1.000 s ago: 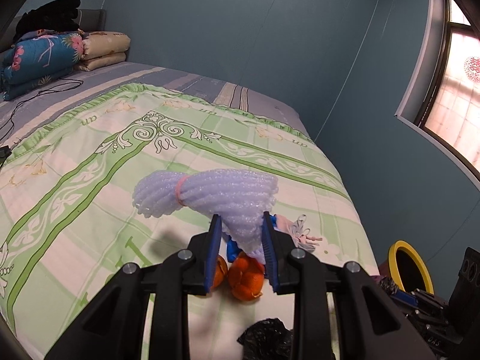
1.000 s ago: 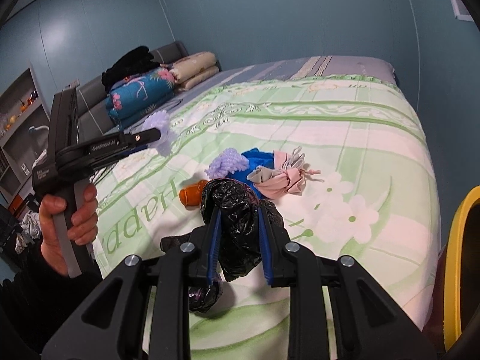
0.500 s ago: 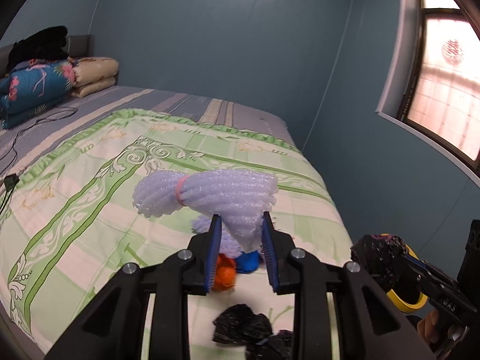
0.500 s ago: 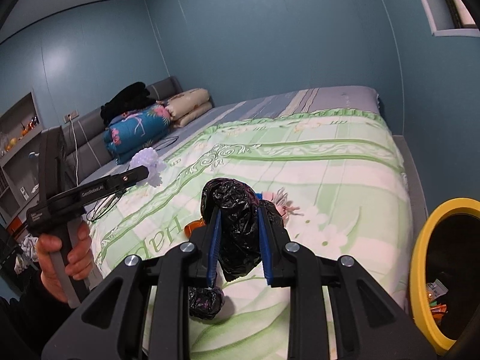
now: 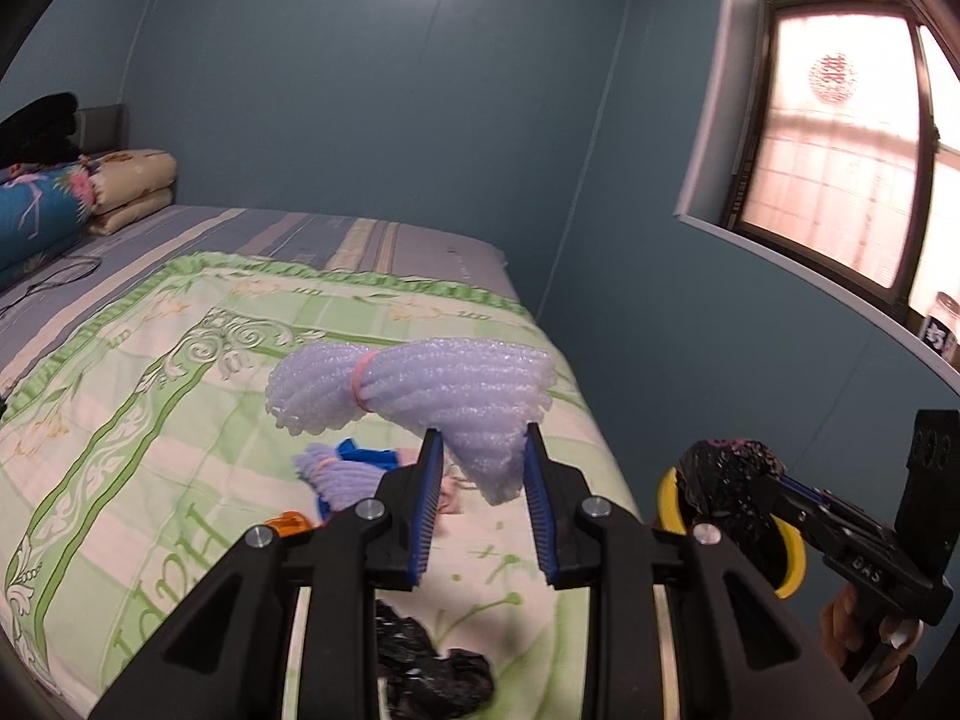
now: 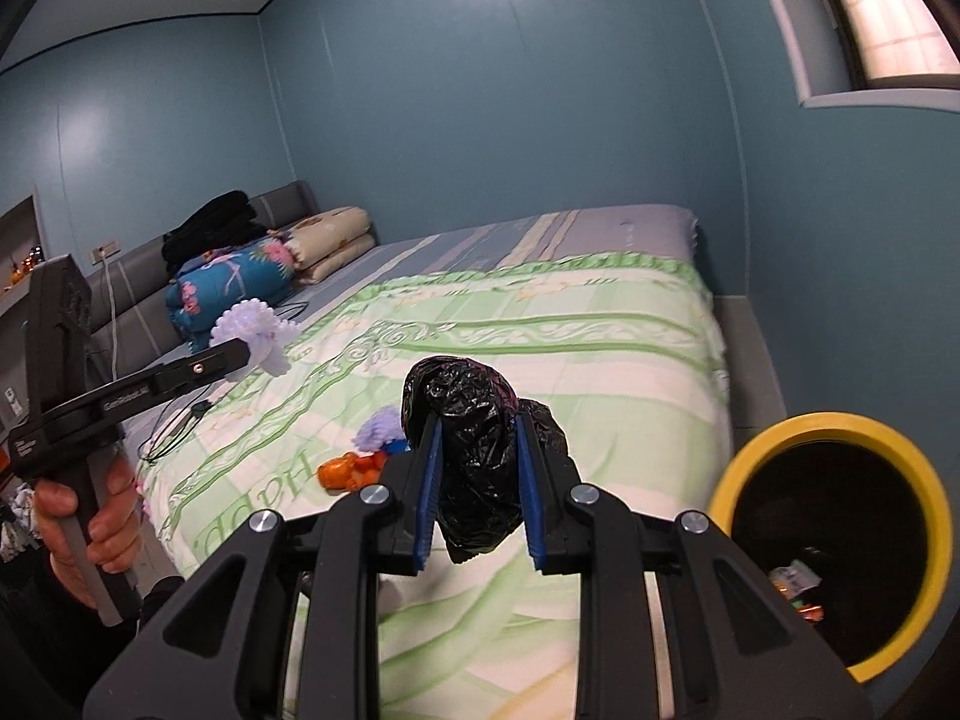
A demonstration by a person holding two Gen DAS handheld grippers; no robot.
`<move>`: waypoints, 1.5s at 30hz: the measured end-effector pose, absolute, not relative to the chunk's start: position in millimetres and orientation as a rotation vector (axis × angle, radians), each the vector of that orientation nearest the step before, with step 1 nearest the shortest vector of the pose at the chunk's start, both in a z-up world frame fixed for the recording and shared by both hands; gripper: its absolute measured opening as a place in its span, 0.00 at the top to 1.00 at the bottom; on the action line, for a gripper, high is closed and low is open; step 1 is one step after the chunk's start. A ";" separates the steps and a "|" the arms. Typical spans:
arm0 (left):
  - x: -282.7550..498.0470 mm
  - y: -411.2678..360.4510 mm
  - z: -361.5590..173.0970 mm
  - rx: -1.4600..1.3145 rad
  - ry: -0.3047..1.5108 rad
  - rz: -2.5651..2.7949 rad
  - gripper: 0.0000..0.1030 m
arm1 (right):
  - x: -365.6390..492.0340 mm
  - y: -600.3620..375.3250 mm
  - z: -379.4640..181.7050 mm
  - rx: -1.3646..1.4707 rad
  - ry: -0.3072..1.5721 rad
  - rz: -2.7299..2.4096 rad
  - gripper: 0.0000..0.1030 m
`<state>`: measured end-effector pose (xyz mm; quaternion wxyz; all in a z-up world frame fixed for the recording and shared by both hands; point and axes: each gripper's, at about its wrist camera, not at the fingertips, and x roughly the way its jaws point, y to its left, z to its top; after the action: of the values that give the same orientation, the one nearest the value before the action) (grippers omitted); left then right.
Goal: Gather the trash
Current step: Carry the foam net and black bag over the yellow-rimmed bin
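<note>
My left gripper (image 5: 480, 504) is shut on a pale purple foam net (image 5: 420, 384) tied with a pink band and holds it above the bed. It also shows in the right wrist view (image 6: 258, 336). My right gripper (image 6: 477, 498) is shut on a crumpled black plastic bag (image 6: 480, 450), held beside the bed close to a yellow-rimmed trash bin (image 6: 834, 540). In the left wrist view the bag (image 5: 726, 480) hangs in front of the bin (image 5: 669, 498). On the bed lie a second purple foam net (image 5: 336, 474), an orange piece (image 6: 345, 471), blue and pink scraps and another black bag (image 5: 432, 672).
The bed has a green and white patterned quilt (image 5: 150, 420). Folded blankets and pillows (image 6: 264, 258) are stacked at its head. A cable (image 6: 174, 438) lies on the far side. Blue walls and a window (image 5: 840, 150) stand to the right. The bin holds some trash.
Both grippers have lifted and swung right, away from the trash pile and toward the bin. The black bag now hangs near the bin's rim. Both keep their hold.
</note>
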<state>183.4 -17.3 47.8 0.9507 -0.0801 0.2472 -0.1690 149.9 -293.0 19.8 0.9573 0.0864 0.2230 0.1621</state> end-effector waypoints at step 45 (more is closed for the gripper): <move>195.6 -214.5 69.8 -0.038 0.481 -0.743 0.76 | 132.7 -443.3 13.2 0.269 0.395 -0.028 0.78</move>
<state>195.6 -214.5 69.8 0.9034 -0.0184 0.2329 -0.3595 132.7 -443.3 13.2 0.9715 0.1332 0.1955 -0.0140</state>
